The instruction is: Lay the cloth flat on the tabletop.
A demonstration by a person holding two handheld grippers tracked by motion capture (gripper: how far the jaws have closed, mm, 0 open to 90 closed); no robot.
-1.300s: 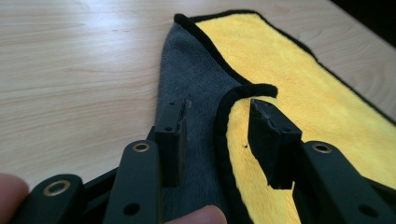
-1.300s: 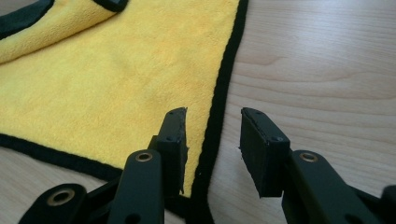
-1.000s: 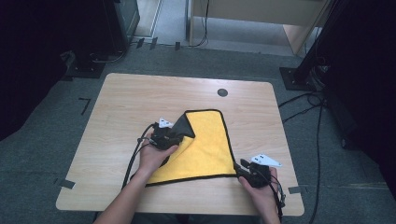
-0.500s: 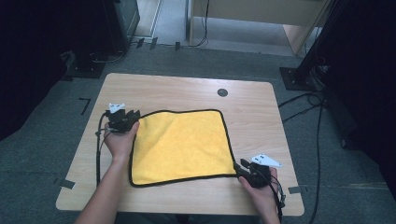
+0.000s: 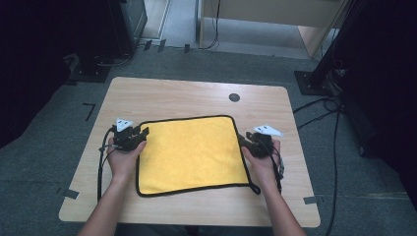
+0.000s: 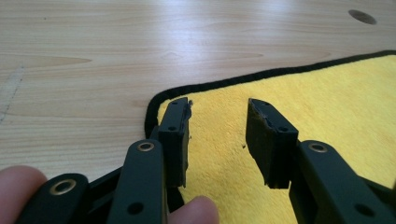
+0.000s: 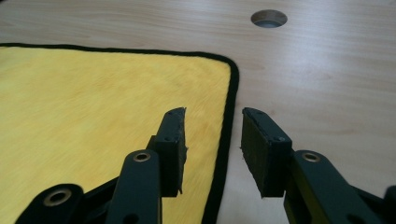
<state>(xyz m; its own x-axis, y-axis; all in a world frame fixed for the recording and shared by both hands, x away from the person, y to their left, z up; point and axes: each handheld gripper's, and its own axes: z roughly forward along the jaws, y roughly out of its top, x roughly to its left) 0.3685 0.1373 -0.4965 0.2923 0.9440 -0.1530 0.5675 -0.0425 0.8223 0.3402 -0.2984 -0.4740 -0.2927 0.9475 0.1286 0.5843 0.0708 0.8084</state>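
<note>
Yellow black-edged microfibre cloth [image 5: 193, 153], unfolded flat on wooden worktop [image 5: 196, 96].
Folded before; long axis now twelve-to-six. Left claw [image 5: 139, 136], just opening, and right claw [image 5: 244, 141] spread, empty.

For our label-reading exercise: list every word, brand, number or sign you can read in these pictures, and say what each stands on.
None can be read: the yellow microfibre cloth with black edging, the light wooden table and both black claws, left and right, show no legible writing or sign.
</note>
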